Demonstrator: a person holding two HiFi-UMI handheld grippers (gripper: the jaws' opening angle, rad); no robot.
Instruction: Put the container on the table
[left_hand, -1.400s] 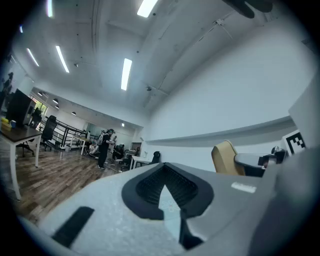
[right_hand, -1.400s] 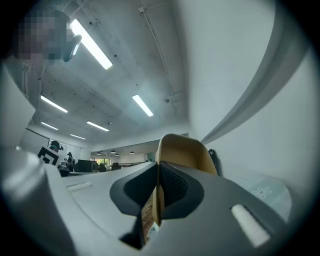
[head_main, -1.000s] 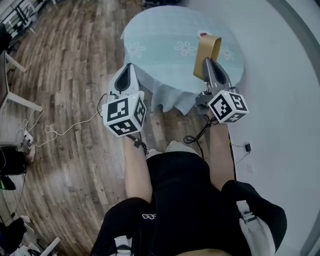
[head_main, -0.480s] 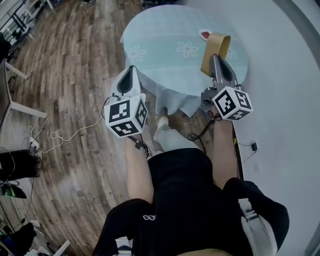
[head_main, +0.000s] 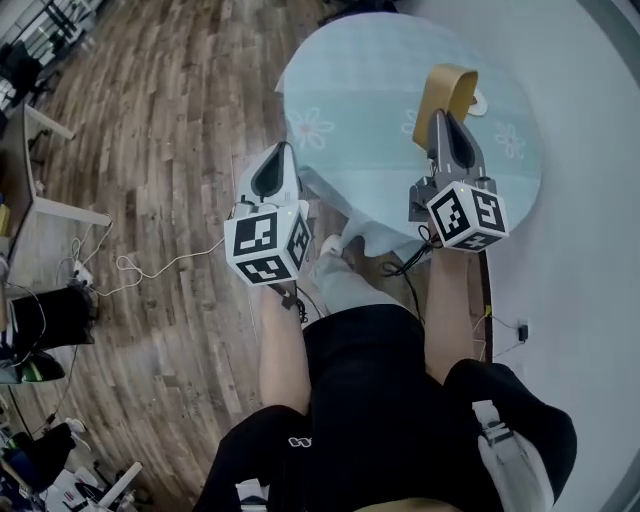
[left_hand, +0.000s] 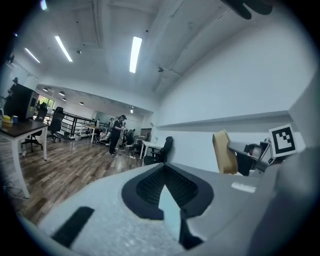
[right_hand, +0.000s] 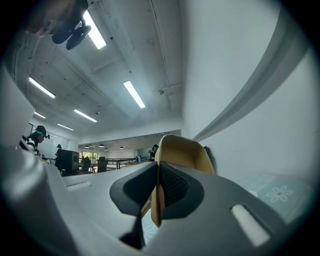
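Container (head_main: 446, 84) base is hidden behind the right gripper (head_main: 449, 124), so can't tell if it touches the table (head_main: 350, 90) or hangs over it. Right jaws are clamped on its tan wall, over the tabletop's right half. Left gripper (head_main: 276, 168) has jaws together, empty, off the table's near edge. Both forearms reach forward.

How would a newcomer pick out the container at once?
Find the round table with the pale flowered cloth at the top of the head view. Over its right side, the right gripper pinches the wall of a tan, open-topped container, the only brown thing there.
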